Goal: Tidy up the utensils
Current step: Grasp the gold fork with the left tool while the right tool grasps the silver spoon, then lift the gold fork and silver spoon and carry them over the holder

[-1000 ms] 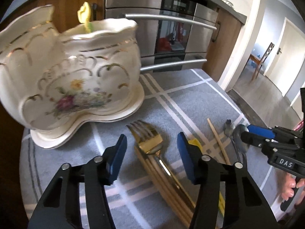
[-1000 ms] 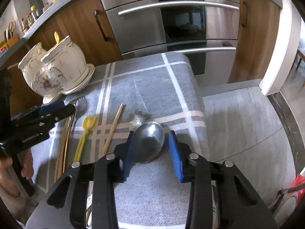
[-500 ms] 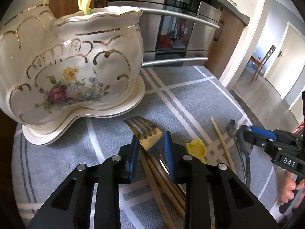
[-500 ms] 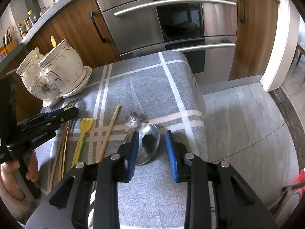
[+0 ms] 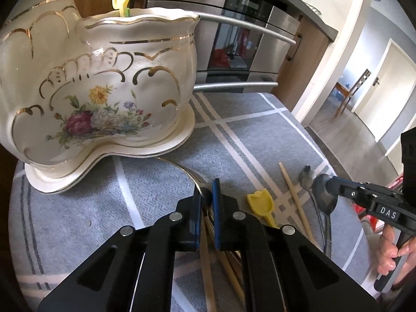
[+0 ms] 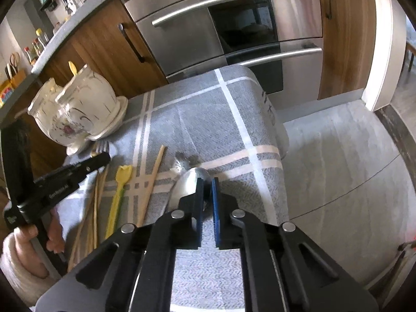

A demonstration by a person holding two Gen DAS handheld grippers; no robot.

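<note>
Jaws of the left gripper [image 5: 206, 195] have just closed, clamped on the gold fork [image 5: 200, 182] lying with wooden chopsticks [image 5: 208, 267] on the desk [image 5: 260, 135] before the floral ceramic holder [image 5: 98, 83]; the right gripper [image 6: 206, 189] has likewise just closed, pinching the steel spoon [image 6: 188, 182] on the grey cloth

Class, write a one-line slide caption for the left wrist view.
Left gripper shut on a gold fork beside the floral ceramic holder, on a grey checked cloth.
</note>
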